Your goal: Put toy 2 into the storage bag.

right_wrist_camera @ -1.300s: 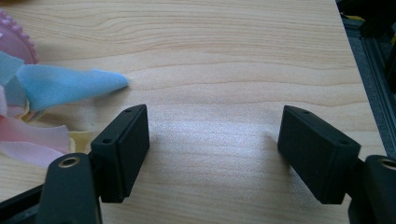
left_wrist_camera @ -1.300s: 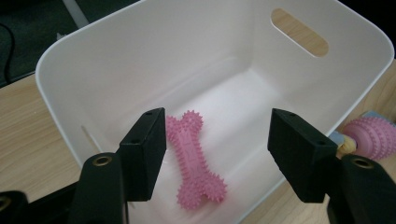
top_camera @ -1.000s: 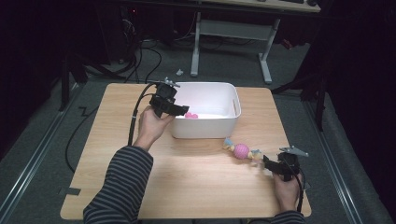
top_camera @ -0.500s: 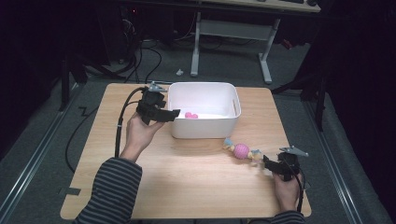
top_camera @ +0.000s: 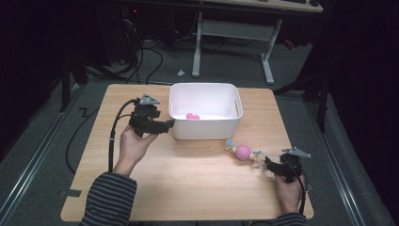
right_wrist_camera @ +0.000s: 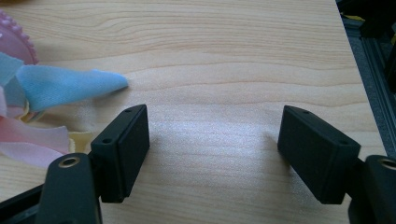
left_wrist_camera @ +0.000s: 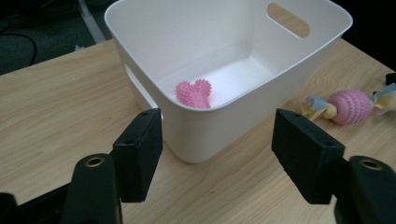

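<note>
Beside the bin [top_camera: 206, 113], left gripper [top_camera: 162, 125] empty, jaws just opening wider; spiky toy [left_wrist_camera: 194, 93] inside. Right gripper [top_camera: 268, 163] released near ball toy [top_camera: 243, 152]. Risk: pads pinch 1 loose ribbon [right_wrist_camera: 70, 85], toy slips.

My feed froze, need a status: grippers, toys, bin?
Left gripper open, empty, beside the white bin. Right gripper open, empty, by the ribboned pink ball on the table. Spiky pink toy in the bin. Nothing in the way.
</note>
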The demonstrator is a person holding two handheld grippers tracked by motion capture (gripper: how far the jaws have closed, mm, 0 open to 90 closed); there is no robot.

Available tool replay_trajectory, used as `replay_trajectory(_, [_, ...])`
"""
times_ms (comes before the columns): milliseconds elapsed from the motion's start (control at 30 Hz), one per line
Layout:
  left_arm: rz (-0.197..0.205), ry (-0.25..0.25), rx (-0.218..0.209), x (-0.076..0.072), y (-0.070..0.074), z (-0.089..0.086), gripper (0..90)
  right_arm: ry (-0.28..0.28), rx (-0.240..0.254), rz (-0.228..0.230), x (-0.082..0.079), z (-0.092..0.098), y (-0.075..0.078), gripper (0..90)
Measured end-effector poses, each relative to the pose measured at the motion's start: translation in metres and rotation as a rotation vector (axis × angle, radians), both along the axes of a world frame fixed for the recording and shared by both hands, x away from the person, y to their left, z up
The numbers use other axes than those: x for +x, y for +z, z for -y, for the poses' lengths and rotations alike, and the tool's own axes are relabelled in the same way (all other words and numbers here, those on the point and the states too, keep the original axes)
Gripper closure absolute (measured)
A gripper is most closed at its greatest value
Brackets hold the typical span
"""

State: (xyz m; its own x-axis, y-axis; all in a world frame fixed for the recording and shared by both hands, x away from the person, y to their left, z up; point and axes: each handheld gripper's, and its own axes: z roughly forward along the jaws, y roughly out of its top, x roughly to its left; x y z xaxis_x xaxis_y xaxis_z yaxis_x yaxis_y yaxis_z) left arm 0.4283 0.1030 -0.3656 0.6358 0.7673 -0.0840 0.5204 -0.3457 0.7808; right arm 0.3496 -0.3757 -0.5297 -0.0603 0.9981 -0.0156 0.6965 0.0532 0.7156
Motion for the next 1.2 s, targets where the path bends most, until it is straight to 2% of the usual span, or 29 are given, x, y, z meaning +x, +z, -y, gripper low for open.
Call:
replay_trajectory(667, [-0.03, 0.028, -0.082, -0.021, -0.028, -0.028, 33.0, 0.0, 0.0, 0.0, 0.0, 0.0, 0.0, 25.2])
replay_trajectory(933, [-0.051, 0.034, -0.098, -0.026, -0.041, -0.036, 32.3, -0.002, 0.001, 0.0, 0.0, 0.0, 0.0, 25.2])
replay_trajectory(1200, [-0.068, 0.039, -0.096, -0.029, -0.056, -0.039, 30.8, -0.001, 0.001, 0.0, 0.0, 0.0, 0.0, 25.2])
